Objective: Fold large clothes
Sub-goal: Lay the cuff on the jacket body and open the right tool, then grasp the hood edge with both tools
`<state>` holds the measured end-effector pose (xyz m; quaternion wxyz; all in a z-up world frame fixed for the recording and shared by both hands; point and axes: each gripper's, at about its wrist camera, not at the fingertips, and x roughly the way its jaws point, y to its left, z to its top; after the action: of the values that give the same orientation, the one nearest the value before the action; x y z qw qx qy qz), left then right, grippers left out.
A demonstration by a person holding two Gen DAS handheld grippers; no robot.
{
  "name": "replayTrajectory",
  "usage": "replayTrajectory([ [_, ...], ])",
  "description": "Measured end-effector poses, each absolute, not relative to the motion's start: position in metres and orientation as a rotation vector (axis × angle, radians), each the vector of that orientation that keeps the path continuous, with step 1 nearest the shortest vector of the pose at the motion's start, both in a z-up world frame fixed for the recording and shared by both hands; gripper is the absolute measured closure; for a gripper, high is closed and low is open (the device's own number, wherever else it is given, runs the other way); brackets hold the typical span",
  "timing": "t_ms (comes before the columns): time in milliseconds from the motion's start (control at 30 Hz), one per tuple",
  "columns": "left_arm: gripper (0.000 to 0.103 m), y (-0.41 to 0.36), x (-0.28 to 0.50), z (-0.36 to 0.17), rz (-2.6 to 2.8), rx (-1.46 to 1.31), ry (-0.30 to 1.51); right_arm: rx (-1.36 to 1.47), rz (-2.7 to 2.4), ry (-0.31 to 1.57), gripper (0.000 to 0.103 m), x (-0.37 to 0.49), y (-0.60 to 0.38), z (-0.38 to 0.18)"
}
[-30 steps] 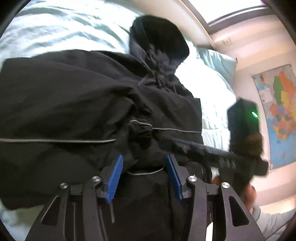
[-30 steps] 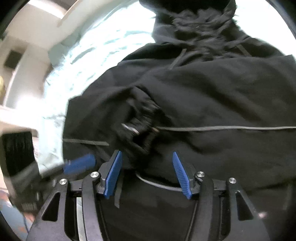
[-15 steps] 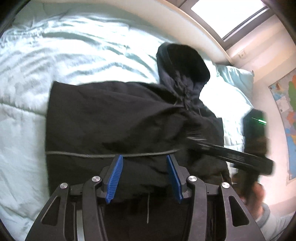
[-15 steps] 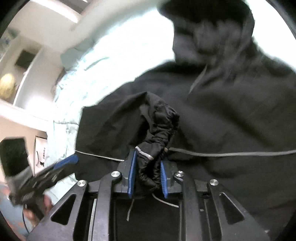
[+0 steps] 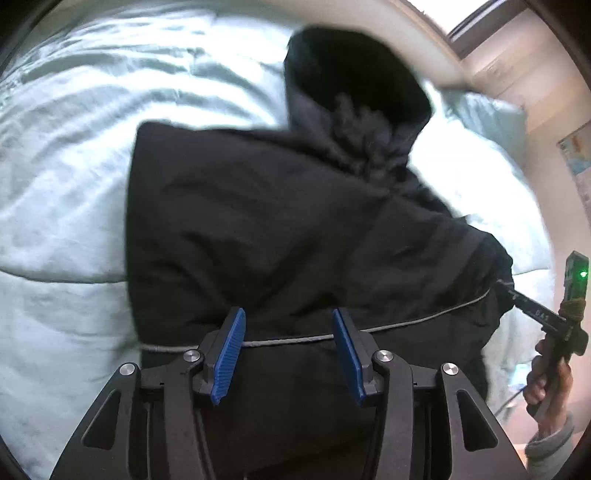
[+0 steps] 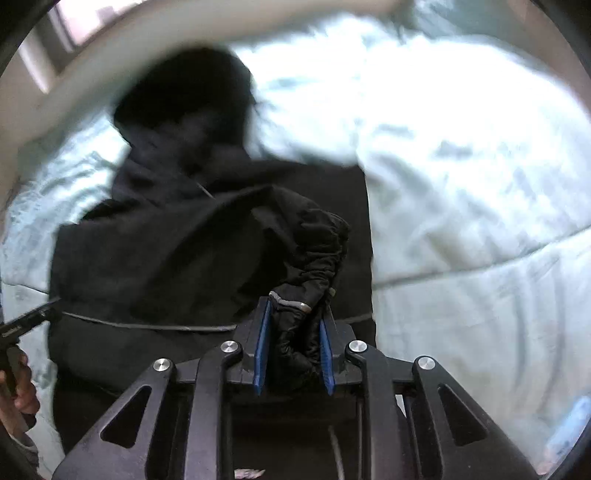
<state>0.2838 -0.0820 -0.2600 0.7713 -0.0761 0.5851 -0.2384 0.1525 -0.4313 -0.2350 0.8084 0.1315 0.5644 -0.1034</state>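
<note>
A black hooded jacket (image 5: pixel 295 229) lies on a pale blue-green bed, hood (image 5: pixel 354 77) toward the far side, a thin grey stripe across its body. My left gripper (image 5: pixel 288 350) is open and empty, hovering over the jacket's lower part. My right gripper (image 6: pixel 293 350) is shut on the jacket's gathered sleeve cuff (image 6: pixel 306 273) and holds it above the jacket body (image 6: pixel 166 258). The right gripper also shows at the right edge of the left wrist view (image 5: pixel 517 295), at the jacket's side. The left gripper's tip shows at the left edge of the right wrist view (image 6: pixel 29 321).
The quilted bedding (image 5: pixel 66 155) surrounds the jacket on all sides. A pillow (image 5: pixel 491 114) lies near the headboard. A wall with a map (image 5: pixel 580 151) stands beyond the bed's right side. A window frame (image 6: pixel 62 33) is above the bed.
My right gripper closed on the sleeve cuff and carried it out to the jacket's right side. My left gripper stayed open and drew back, so the whole jacket shows.
</note>
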Motion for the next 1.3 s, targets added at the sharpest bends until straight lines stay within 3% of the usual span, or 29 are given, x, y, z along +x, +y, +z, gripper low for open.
replayTrajectory([
  [167, 0.053, -0.089, 0.287, -0.269, -0.490, -0.149, 1.271, 0.331, -0.224, 1.275, 0.074, 0.159, -0.443, -0.294],
  [233, 0.053, -0.084, 0.287, -0.263, -0.496, -0.170, 1.280, 0.315, -0.216, 1.291, 0.071, 0.159, -0.444, -0.286],
  [333, 0.053, -0.072, 0.281, -0.241, -0.492, -0.186, 1.261, 0.276, -0.258, 1.303, 0.056, 0.153, -0.441, -0.249],
  [433, 0.053, -0.070, 0.278, -0.218, -0.510, -0.191, 1.214, 0.189, -0.229, 1.169, 0.046, 0.158, -0.420, -0.192],
  [567, 0.053, -0.093, 0.299, -0.222, -0.461, -0.178, 1.208, 0.161, -0.005, 1.139, 0.046, 0.212, -0.357, -0.188],
  [800, 0.053, -0.122, 0.322, -0.282, -0.333, -0.038, 1.309, 0.103, 0.032, 1.326, 0.049, 0.268, -0.309, -0.298],
  [967, 0.053, -0.132, 0.309, -0.255, -0.337, 0.059, 1.238, 0.096, 0.003, 1.328, 0.052, 0.261, -0.324, -0.266],
  [1133, 0.053, -0.101, 0.277, -0.214, -0.364, 0.006, 1.155, 0.093, -0.039, 1.251, 0.051, 0.201, -0.373, -0.216],
  [1300, 0.053, -0.066, 0.266, -0.253, -0.282, -0.046, 1.247, 0.094, -0.161, 1.326, 0.052, 0.161, -0.401, -0.251],
])
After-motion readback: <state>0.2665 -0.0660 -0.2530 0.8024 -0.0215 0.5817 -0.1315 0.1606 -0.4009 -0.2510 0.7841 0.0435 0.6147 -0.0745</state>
